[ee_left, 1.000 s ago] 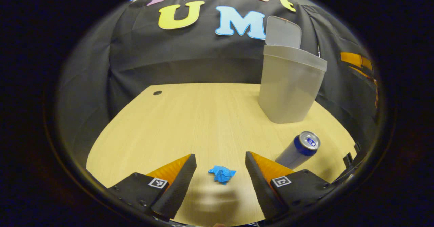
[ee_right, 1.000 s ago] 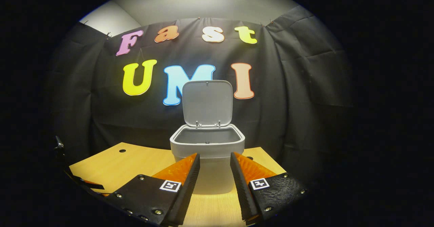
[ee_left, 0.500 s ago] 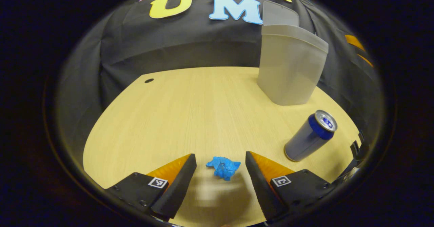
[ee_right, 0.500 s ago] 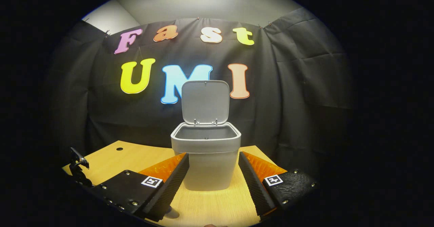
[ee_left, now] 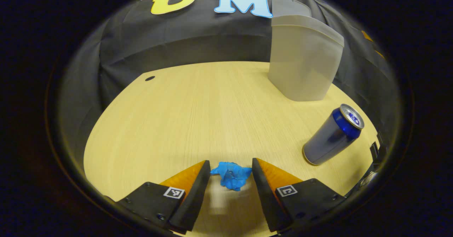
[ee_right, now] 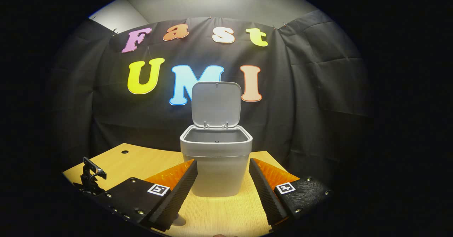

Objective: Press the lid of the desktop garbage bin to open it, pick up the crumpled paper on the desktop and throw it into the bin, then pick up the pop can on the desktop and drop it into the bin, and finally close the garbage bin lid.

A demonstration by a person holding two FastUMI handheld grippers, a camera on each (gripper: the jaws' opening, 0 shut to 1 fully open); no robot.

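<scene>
A crumpled blue paper (ee_left: pixel 231 175) lies on the wooden table (ee_left: pixel 177 116), right between the fingertips of my left gripper (ee_left: pixel 231 166). The fingers stand close on both sides of it, still open, and I cannot see them squeezing it. A blue and silver pop can (ee_left: pixel 331 136) stands to the right of that gripper. The grey bin (ee_left: pixel 304 63) stands at the far right, its lid (ee_left: pixel 290 7) raised. In the right gripper view the bin (ee_right: pixel 216 166) faces me with its lid (ee_right: pixel 216 104) upright and its inside bare. My right gripper (ee_right: pixel 223 162) is open in front of it, holding nothing.
A small round hole (ee_left: pixel 150 78) marks the table's far left corner. The black cloth wall hangs close behind the bin. A black piece of hardware (ee_right: pixel 91 175) shows at the table's left edge in the right gripper view.
My left gripper has come down and forward over the paper, and its fingers have narrowed around it. My right gripper drew back from the bin and opened wider.
</scene>
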